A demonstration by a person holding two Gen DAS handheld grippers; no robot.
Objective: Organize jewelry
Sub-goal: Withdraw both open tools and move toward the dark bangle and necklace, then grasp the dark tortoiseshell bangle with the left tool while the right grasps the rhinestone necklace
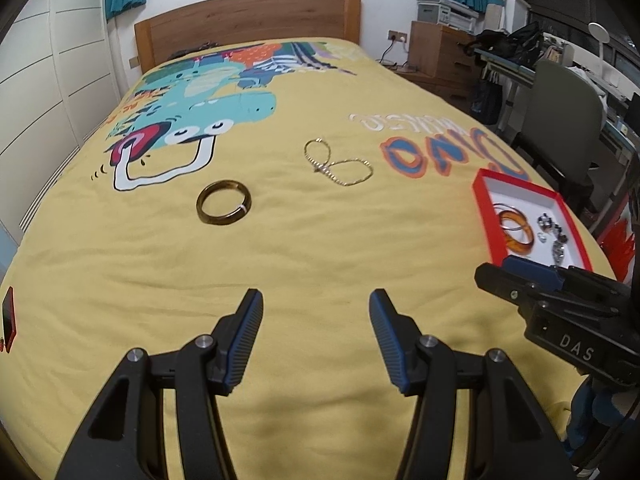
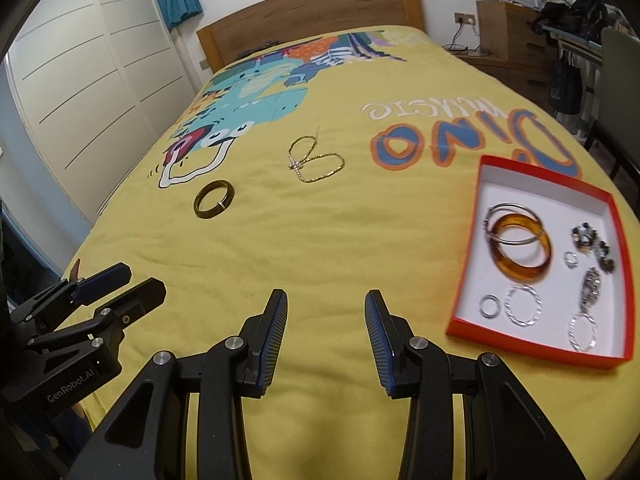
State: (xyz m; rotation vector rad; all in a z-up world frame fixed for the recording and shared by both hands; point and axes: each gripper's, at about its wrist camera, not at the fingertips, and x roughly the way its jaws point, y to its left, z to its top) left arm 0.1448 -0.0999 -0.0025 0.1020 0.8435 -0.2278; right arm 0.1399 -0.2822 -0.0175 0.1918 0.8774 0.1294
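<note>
A dark olive bangle (image 1: 224, 203) (image 2: 214, 200) and a gold chain necklace (image 1: 338, 162) (image 2: 314, 160) lie loose on the yellow bedspread. A red box with a white inside (image 1: 486, 216) (image 2: 534, 178) sits at the right and holds an amber bangle (image 2: 520, 250), silver hoops, rings and earrings. My left gripper (image 1: 316, 304) is open and empty, short of the dark bangle. My right gripper (image 2: 326, 304) is open and empty, left of the box. Each gripper shows at the edge of the other's view.
The bed's yellow cover (image 1: 320, 248) has a dinosaur print toward the wooden headboard (image 1: 248, 24). White wardrobe doors (image 2: 88, 80) line the left. A wooden nightstand (image 1: 436, 52), a desk and a grey chair (image 1: 560, 120) stand to the right. A small red item (image 1: 8, 318) lies at the bed's left edge.
</note>
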